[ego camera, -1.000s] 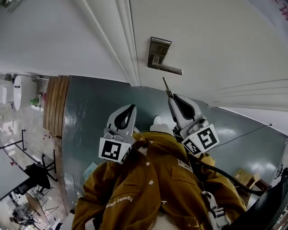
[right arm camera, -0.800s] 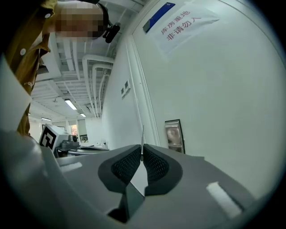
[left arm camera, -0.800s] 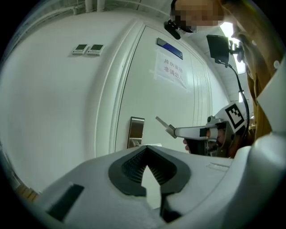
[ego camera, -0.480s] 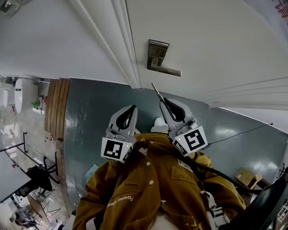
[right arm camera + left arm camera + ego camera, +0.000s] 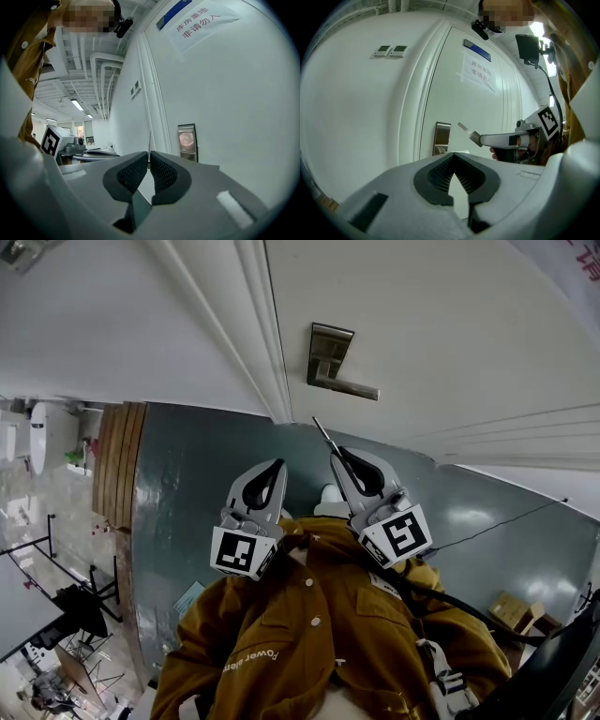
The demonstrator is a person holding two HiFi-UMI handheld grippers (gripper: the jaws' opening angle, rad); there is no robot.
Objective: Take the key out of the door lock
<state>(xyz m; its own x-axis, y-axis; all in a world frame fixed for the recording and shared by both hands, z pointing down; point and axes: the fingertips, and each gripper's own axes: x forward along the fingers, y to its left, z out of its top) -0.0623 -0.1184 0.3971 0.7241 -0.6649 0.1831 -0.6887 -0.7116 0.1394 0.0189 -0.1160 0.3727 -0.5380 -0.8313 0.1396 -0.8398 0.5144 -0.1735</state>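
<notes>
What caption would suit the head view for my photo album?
Key pinched in the right gripper, clear of the door handle; left gripper shut and empty beside it.

Grips key in right gripper, clear of lock plate and handle on door ahead. Hangs left gripper just left of right one, farther back from door.

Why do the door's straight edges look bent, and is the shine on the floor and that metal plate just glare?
Head view: the wide lens bows the door frame, and the glossy floor mirrors pale light. Left gripper view: strong fisheye, dark corners, the door curving at its edge. Right gripper view: the lock plate carries a pinkish reflection, and the key shows only as a thin edge-on line.
</notes>
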